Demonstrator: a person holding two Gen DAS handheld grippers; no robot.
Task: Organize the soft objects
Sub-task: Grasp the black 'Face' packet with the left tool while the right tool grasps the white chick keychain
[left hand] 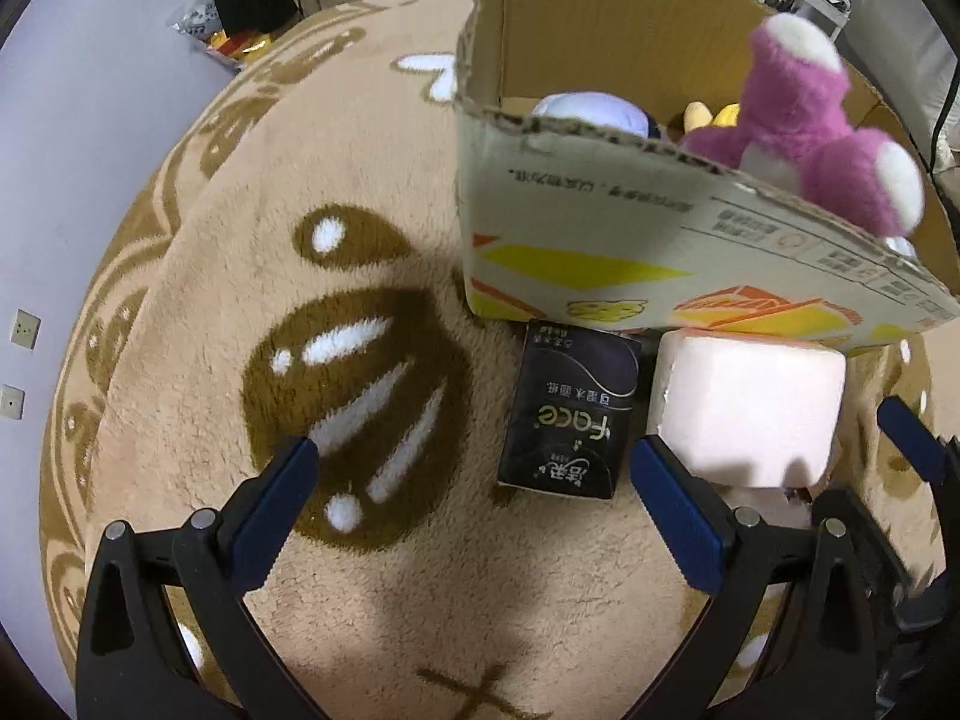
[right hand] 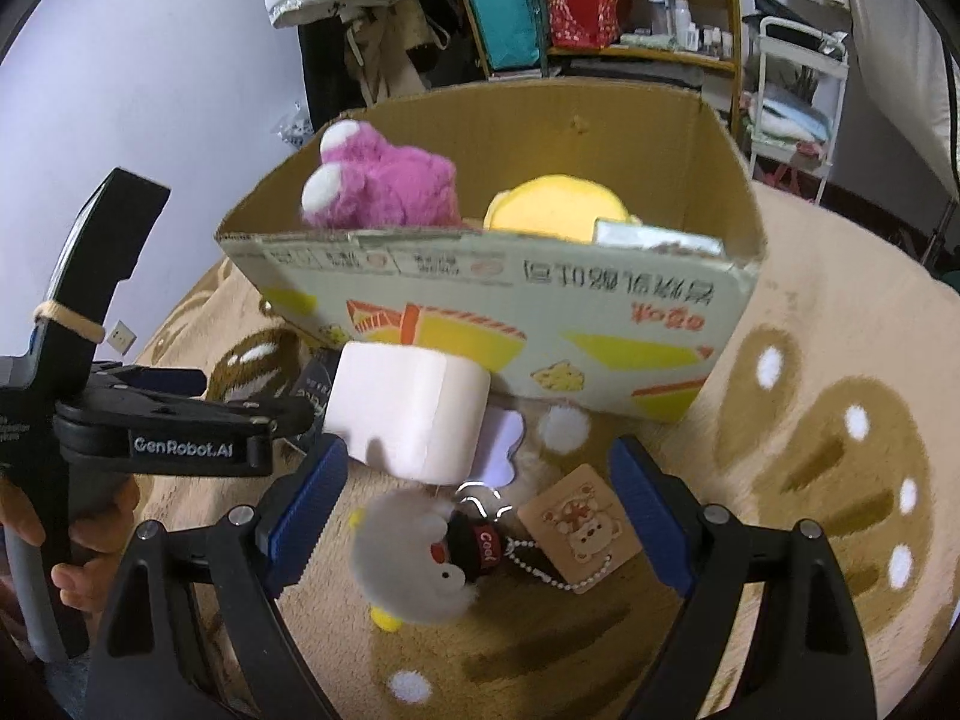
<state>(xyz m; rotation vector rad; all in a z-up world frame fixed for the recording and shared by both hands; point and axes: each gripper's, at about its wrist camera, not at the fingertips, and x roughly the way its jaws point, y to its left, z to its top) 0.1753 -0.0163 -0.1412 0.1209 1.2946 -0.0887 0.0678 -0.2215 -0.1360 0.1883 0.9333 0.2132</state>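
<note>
- The small grey plush keychain toy [right hand: 414,564] is lying on the tan fleece rug [right hand: 798,546], near the printed cardboard box [right hand: 540,330].
- The right gripper [right hand: 477,507] is being held above it, jaws wide.
- The left gripper [left hand: 474,504], jaws wide, is being kept empty.
- The toy's body, not its bead chain, is best being straddled before closing.

Between the right fingers, a fuzzy grey plush keychain [right hand: 414,564] lies on deep-pile fleece rug [right hand: 810,312]. Beyond them stands a matt corrugated cardboard box [right hand: 510,312]; glossy wrapped tissue pack [left hand: 570,408] lies between the left fingers.
</note>
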